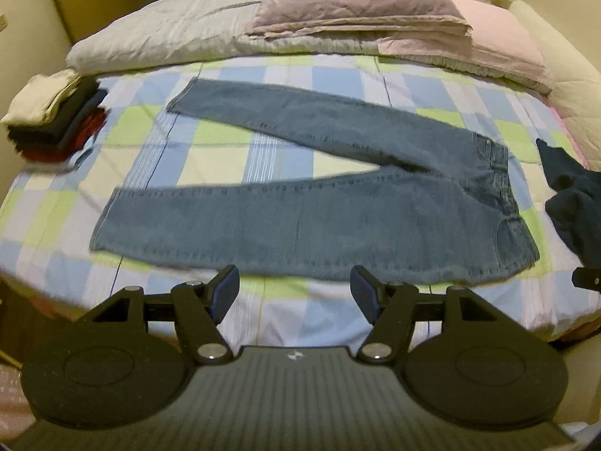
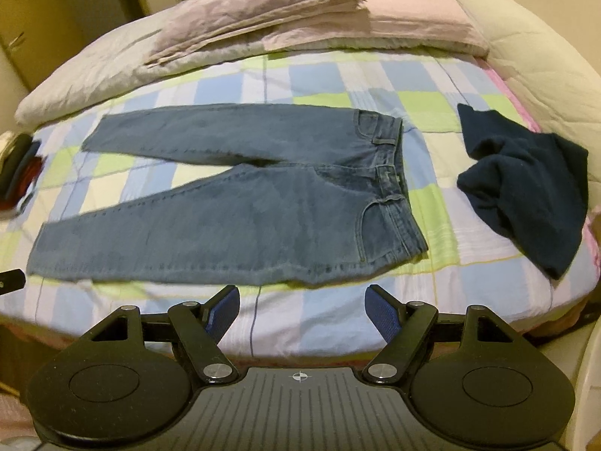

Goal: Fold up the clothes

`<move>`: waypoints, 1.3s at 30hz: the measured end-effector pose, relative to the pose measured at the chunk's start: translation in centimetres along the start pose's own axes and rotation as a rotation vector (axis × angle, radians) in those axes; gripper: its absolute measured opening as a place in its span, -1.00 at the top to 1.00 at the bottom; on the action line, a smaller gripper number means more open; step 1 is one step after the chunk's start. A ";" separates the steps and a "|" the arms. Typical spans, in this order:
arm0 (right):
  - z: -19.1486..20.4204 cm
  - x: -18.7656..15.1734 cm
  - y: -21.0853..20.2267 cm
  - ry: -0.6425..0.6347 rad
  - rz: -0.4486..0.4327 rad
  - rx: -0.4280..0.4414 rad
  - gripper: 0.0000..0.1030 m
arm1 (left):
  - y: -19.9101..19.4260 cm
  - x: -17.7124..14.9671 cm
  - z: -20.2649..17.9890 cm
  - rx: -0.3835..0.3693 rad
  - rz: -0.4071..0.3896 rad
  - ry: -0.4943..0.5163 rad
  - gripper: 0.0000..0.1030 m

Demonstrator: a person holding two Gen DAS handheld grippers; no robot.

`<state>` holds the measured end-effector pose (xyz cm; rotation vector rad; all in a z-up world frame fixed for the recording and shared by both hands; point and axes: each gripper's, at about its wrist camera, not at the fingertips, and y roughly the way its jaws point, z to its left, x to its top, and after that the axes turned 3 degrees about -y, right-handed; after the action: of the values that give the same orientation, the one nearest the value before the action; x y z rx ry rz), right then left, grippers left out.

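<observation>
A pair of blue jeans (image 1: 319, 203) (image 2: 233, 203) lies flat on the checked bedsheet (image 1: 210, 139), legs spread in a V towards the left and waistband to the right. My left gripper (image 1: 295, 287) hangs open above the near edge of the front leg, nothing between its blue pads. Over the sheet just short of the jeans' near hem, close to the hip, my right gripper (image 2: 302, 304) is open and empty too. A crumpled dark navy garment (image 2: 526, 188) (image 1: 574, 203) lies to the right of the jeans.
A stack of folded clothes (image 1: 56, 116) (image 2: 18, 165) sits at the bed's left edge. A folded lilac blanket (image 1: 357, 7) and pillows (image 2: 413, 11) lie along the far side. A padded cream headboard (image 2: 533, 56) runs on the right. The bed's near edge (image 2: 263, 353) is just below the grippers.
</observation>
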<state>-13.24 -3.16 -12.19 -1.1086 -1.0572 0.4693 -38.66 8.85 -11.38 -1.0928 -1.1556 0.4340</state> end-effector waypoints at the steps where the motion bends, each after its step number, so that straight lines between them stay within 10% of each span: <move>1: 0.0 0.8 0.3 0.015 -0.006 -0.007 -0.49 | 0.6 1.2 0.4 -0.010 -0.005 0.009 -0.20; 16: -1.0 9.6 6.1 0.285 -0.062 -0.192 -0.49 | 12.8 15.5 6.5 -0.131 0.020 0.166 -0.20; 39: -4.6 11.4 22.8 0.257 0.088 -0.073 -0.49 | 28.9 14.8 5.5 -0.240 0.122 0.263 -0.20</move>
<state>0.08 12.81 -27.63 -1.2476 -0.8076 0.3488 -30.76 35.77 -28.68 -1.3901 -0.9263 0.2399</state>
